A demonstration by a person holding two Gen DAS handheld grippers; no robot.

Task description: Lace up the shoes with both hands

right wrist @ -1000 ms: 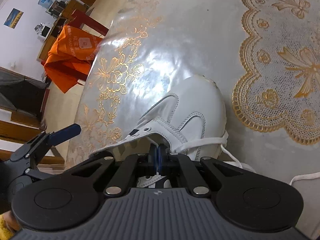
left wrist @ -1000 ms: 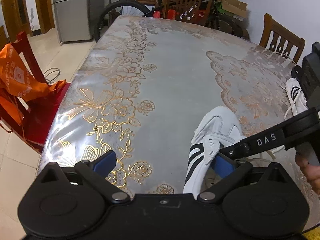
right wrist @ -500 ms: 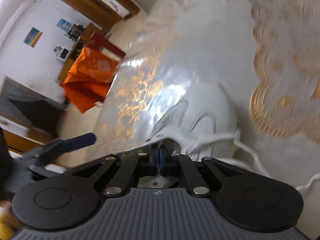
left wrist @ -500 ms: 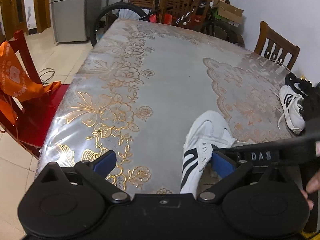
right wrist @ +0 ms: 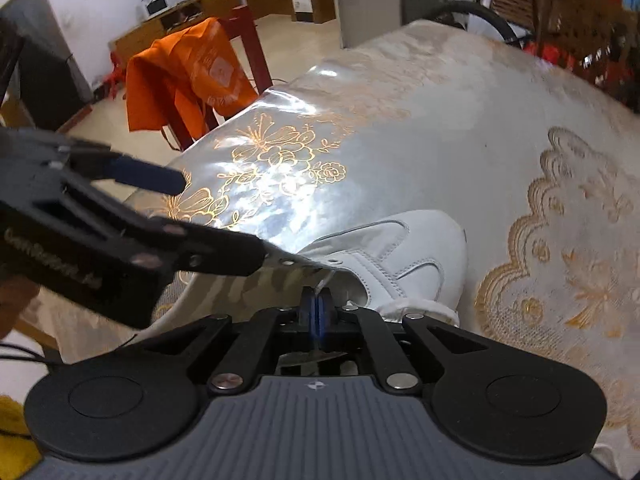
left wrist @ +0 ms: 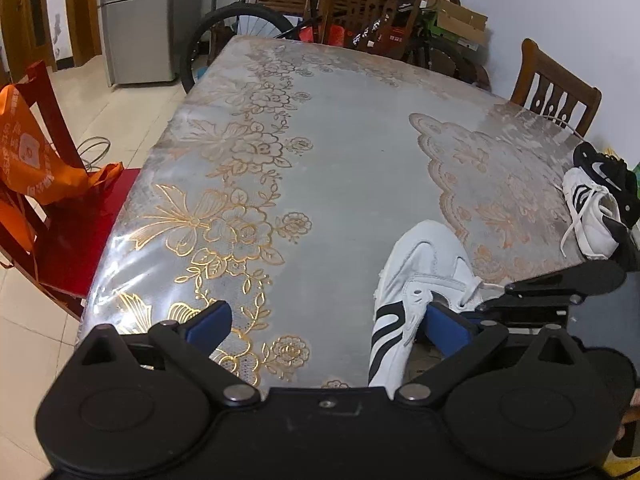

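right gripper (right wrist: 319,307) has its blue pads pressed together, pinching the white lace (right wrist: 325,280) just past the eyelet flap of the white shoe (right wrist: 404,256). left gripper (left wrist: 326,322) is spread wide: its right pad sits inside or against the shoe opening, its left pad hangs over bare table (left wrist: 340,152), gripping nothing.

the shoe sits near the front edge of the table, right of centre, toe pointing far, black stripes on its left side. two more shoes (left wrist: 600,204) lie at the far right edge, well apart.

step in hand, my read: drawing the lace end through an eyelet.

- pull along the eyelet's axis, not sideways, so the flap doesn't fold over
- use the left pad in the opening as the brace; a light shoe will slide on this glossy cloth otherwise
- keep the pinch near the lace tip for the next eyelet
- take slack out slowly; the loose lace on the right side could snag
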